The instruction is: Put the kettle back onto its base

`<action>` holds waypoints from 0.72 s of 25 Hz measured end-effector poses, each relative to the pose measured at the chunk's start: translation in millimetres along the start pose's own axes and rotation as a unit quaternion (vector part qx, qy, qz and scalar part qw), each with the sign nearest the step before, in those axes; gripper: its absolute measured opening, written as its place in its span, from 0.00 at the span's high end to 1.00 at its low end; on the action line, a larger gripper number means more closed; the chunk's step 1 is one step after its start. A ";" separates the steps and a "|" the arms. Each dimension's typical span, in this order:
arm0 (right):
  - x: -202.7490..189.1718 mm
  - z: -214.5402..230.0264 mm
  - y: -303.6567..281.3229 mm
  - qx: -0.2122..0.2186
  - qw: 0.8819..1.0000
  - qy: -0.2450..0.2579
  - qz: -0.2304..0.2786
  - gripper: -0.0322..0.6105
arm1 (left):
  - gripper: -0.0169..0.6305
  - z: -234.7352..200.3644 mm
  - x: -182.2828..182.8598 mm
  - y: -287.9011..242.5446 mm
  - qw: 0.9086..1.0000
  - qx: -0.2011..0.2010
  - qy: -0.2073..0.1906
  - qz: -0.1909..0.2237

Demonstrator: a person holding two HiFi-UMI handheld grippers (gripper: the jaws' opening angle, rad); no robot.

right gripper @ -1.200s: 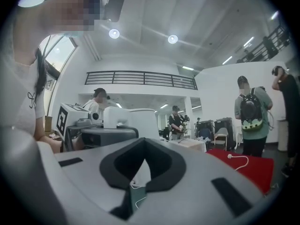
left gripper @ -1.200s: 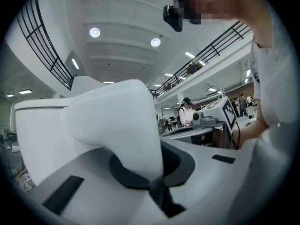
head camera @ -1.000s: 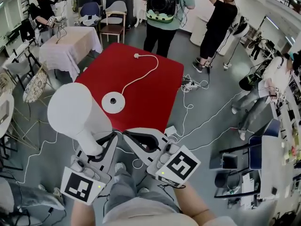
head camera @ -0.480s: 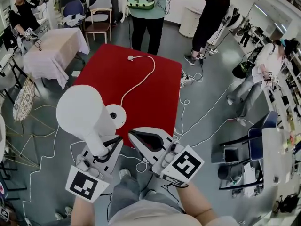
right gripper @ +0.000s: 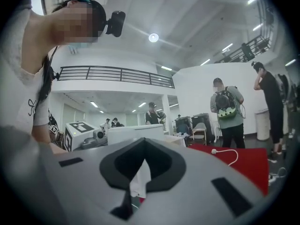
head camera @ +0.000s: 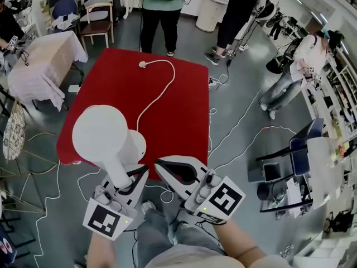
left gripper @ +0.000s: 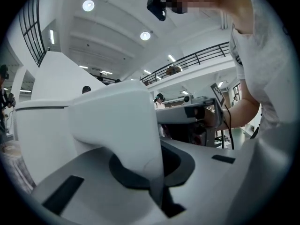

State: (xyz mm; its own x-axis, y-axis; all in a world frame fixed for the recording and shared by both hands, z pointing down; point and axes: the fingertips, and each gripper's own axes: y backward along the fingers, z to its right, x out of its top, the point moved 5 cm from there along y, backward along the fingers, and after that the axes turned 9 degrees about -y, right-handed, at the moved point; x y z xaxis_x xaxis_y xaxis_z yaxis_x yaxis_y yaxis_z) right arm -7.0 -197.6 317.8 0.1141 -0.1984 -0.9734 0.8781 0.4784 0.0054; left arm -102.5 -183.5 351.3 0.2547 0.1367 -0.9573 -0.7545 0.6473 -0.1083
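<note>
In the head view the white kettle (head camera: 103,137) hangs over the near edge of the red table (head camera: 178,110). It hides most of the round white base (head camera: 140,144), and only the base's right rim shows. My left gripper (head camera: 126,178) is shut on the kettle's handle (left gripper: 119,125), which fills the gap between the jaws in the left gripper view. My right gripper (head camera: 167,169) is just right of the kettle, shut and empty, and its jaws meet (right gripper: 143,146) in its own view. A white cord (head camera: 159,94) runs from the base to a plug (head camera: 143,64).
Two people (head camera: 159,4) stand beyond the table's far edge and another (head camera: 293,74) at the right. A cloth-covered table (head camera: 36,66) and a chair (head camera: 95,15) stand at the left. Cables (head camera: 234,130) lie across the floor to the right of the table.
Both grippers have moved forward and a little down towards the table. The kettle, which was left of the base, now covers most of it.
</note>
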 end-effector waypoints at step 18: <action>-35.8 36.7 -17.7 -0.029 0.999 -0.020 -0.040 0.94 | 0.96 -24.6 -62.1 -48.1 1.000 -0.029 0.008 -0.004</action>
State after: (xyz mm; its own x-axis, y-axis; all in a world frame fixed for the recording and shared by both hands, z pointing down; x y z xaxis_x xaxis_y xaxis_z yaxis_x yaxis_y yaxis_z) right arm -9.6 -230.4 360.9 0.0648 -0.2713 -0.9603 0.8571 0.5080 -0.0857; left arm -96.9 -241.6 409.3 0.2514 0.1196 -0.9605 -0.7860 0.6043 -0.1305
